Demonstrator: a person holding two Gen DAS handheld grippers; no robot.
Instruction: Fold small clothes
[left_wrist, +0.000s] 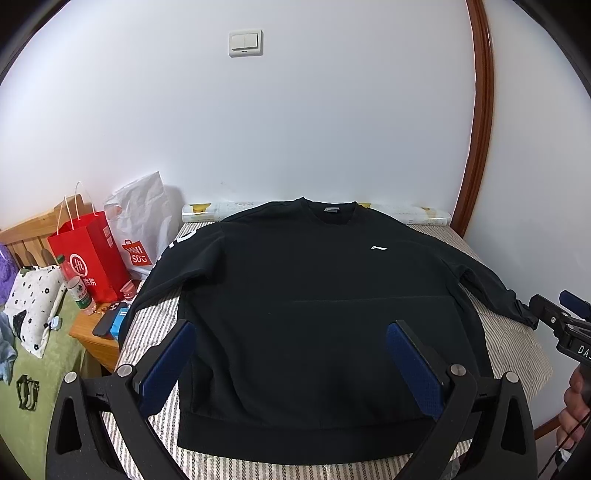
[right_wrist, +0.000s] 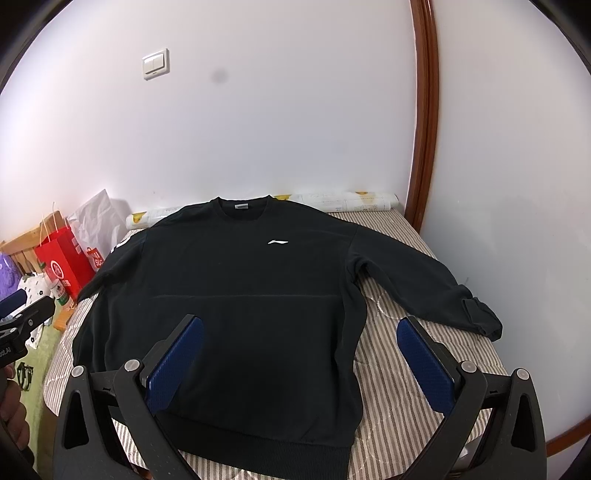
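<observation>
Sweatshirt (left_wrist: 306, 295) flat; R cuff (right_wrist: 484, 317) full only R view; both grippers (left_wrist: 291, 354) (right_wrist: 301, 354) wide, empty.

I hold my left hand-held gripper (left_wrist: 291, 354) level and pointing forward, its two blue-padded fingers (left_wrist: 171, 356) spread wide apart with nothing between them. My right hand-held gripper (right_wrist: 301, 354) sits in the same pose, blue pads (right_wrist: 424, 363) wide apart and gripping nothing. The two are side by side, well apart: from the left wrist camera I see my right hand (left_wrist: 576, 406) wrapped around the black handle at the far right edge, and from the right wrist camera my left hand (right_wrist: 13, 410) shows at the far left edge, curled round its handle.
</observation>
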